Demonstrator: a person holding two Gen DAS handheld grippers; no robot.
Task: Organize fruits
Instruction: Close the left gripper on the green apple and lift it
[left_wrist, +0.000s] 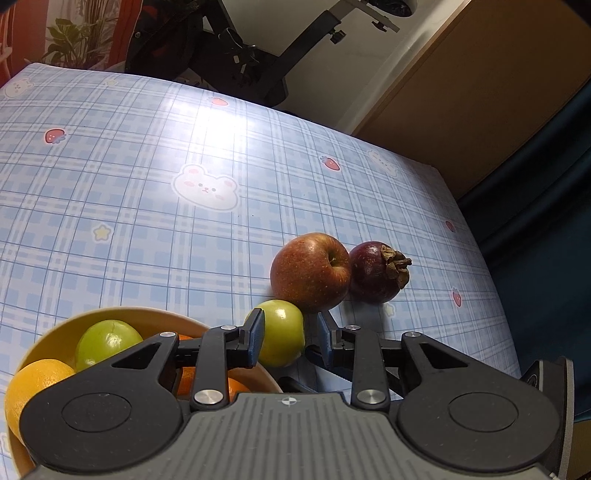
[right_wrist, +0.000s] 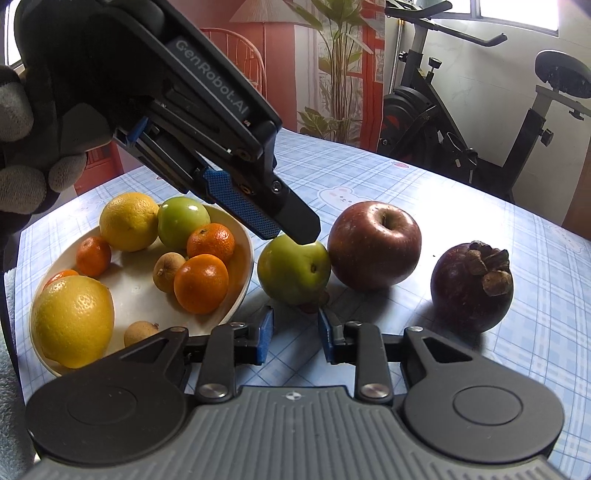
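The left hand-held gripper (left_wrist: 284, 334) reaches down with fingers spread around a green apple (right_wrist: 293, 274), its fingertip resting on top, not clamped. That apple sits on the checked counter (right_wrist: 461, 206), between a cream bowl (right_wrist: 243, 243) of lemons, tangerines and longans and a red apple (right_wrist: 373, 244). A mangosteen (right_wrist: 472, 285) stands apart. The right hand-held gripper (right_wrist: 295, 334) hovers unclenched, holding nothing.

A table (right_wrist: 424, 192) covered in a pale blue plaid cloth with bunny and strawberry prints carries a cream fruit-filled bowl (right_wrist: 248, 254), a green apple (right_wrist: 291, 273) just beside it, a red apple (right_wrist: 373, 247) and a dark purple mangosteen (right_wrist: 469, 288).
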